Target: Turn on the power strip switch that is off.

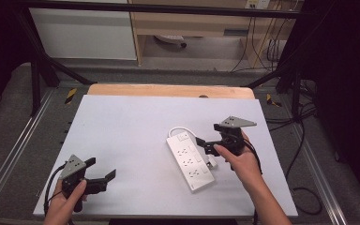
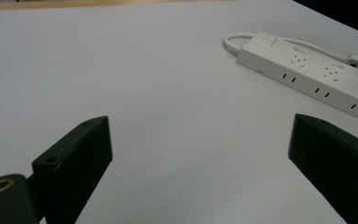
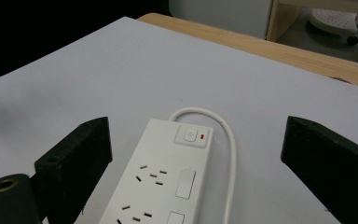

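The power strip (image 1: 190,162) lies flat on the white table (image 1: 122,140), right of centre. The right gripper (image 1: 207,146) hovers at its switch end, jaws spread; the left gripper (image 1: 101,173), jaws spread, rests well apart

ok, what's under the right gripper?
The right gripper, jaws open, hangs over the power strip and its white cable. The plug is partly covered by the hand.

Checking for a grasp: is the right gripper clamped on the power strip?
No, the right gripper stands wide open above the power strip.
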`<action>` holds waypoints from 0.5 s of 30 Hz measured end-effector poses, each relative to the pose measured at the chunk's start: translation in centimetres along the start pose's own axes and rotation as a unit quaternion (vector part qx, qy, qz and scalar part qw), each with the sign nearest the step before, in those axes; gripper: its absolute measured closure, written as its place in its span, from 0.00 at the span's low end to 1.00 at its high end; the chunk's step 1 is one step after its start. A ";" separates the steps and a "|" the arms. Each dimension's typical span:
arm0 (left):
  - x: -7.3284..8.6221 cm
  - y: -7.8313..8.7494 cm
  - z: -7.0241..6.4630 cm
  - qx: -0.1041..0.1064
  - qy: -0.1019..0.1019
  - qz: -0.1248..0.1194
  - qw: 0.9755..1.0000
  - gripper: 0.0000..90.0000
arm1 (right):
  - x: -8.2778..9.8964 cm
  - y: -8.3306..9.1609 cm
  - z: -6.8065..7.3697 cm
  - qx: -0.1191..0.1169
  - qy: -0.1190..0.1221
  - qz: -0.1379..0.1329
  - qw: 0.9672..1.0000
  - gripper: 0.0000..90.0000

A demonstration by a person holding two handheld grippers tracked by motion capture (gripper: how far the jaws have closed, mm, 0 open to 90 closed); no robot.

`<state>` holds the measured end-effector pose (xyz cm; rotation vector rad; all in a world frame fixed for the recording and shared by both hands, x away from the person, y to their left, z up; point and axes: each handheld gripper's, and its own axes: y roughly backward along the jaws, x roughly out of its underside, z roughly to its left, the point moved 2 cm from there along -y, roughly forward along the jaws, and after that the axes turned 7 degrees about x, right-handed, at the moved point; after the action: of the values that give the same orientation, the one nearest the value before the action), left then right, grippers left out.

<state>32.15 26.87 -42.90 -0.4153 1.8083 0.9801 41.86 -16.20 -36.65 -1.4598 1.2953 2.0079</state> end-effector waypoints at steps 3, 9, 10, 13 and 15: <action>0.0 0.0 0.0 0.001 0.000 0.001 1.000 0.07 | 0.0 -0.5 0.0 -0.002 0.000 0.003 1.000 0.11; 0.0 0.0 0.0 0.002 0.000 0.000 1.000 0.07 | -0.1 -1.6 -0.1 0.000 -0.004 0.011 1.000 0.15; 0.0 0.0 0.0 0.002 0.000 0.000 1.000 0.07 | 0.0 -1.8 -0.1 0.002 -0.004 0.013 1.000 0.16; 0.0 0.0 0.0 0.003 -0.002 0.000 1.000 0.07 | 0.0 -2.3 -0.2 0.009 -0.004 0.021 1.000 0.19; 0.0 0.0 0.0 0.003 -0.002 0.000 1.000 0.07 | 0.1 -2.7 -0.3 0.011 -0.005 0.025 1.000 0.20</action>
<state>32.13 26.83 -42.88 -0.4084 1.8068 0.9757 43.86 -15.04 -38.02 -1.4204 1.3571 2.0234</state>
